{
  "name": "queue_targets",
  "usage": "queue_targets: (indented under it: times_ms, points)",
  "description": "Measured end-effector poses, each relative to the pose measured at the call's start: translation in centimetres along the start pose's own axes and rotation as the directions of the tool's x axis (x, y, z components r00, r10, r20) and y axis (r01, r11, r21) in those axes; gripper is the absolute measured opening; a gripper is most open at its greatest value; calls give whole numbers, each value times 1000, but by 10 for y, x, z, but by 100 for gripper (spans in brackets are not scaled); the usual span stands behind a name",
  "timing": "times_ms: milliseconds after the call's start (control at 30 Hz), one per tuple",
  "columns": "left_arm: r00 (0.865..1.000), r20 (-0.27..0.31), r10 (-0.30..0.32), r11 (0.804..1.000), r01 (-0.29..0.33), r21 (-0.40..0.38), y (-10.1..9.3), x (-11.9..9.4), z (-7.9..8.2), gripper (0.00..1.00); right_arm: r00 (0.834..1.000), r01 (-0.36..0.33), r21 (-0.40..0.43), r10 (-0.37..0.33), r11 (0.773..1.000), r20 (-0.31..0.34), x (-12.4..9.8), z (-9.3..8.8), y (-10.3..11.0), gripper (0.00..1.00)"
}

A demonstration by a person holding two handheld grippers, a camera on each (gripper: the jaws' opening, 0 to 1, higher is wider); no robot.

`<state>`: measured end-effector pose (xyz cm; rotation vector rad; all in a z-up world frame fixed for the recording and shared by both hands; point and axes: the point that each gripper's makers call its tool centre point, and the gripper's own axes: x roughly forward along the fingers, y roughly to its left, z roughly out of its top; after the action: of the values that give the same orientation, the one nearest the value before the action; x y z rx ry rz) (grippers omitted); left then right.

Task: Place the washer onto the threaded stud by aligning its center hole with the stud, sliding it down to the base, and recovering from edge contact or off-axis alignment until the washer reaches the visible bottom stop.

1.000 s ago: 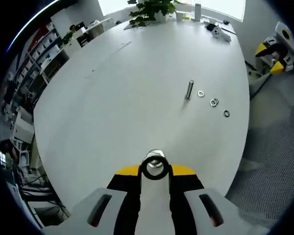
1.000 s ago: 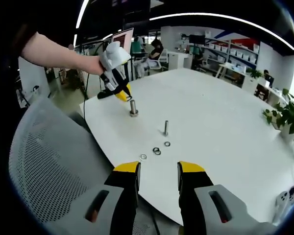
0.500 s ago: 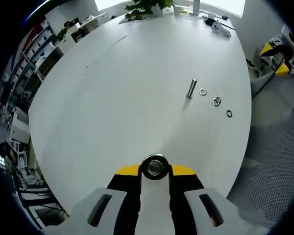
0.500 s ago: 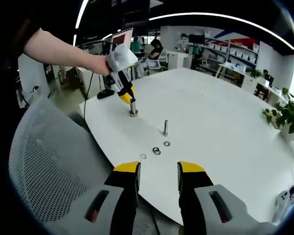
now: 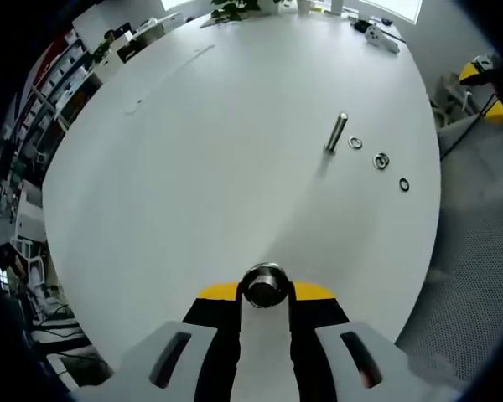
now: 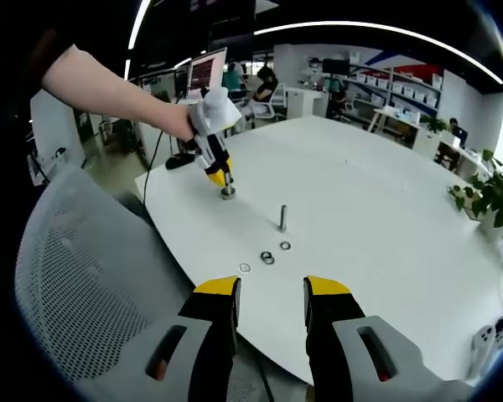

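Left gripper view: left gripper (image 5: 265, 295) clamped on round steel washer (image 5: 264, 285), directly over threaded stud and hiding it; seating step, needing straight descent. Right gripper view: right gripper (image 6: 271, 295) gaping, idle above matte white table (image 6: 386, 201) (spare bolt (image 6: 282, 219), loose rings (image 6: 267, 257) nearby).

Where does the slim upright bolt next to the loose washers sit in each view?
Left gripper view: the slim bolt stands upper right of centre, with the loose washers trailing to its right.
Right gripper view: the slim bolt stands near centre, the washers just below it.
Shared landmark: the white table.
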<state>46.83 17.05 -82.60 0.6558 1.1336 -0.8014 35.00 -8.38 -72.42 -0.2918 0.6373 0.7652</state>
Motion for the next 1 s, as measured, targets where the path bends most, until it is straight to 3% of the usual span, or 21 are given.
queue_targets:
  times_ms: [567,733,1000]
  points:
    - [1000,5,1,1000,-1,-18,0,11,-5,19,1000,-3,1,3,1000,-20,2,-4,0,32]
    - [1000,15,-4,998,5,-61,2,13,-5,20,1000,0,-1,0,1000,-28,2,-5,1,32]
    - [995,92,41,996,-34,-80,3,2,2,23,1000,-2,2,3,1000,-31,2,-6,1,32]
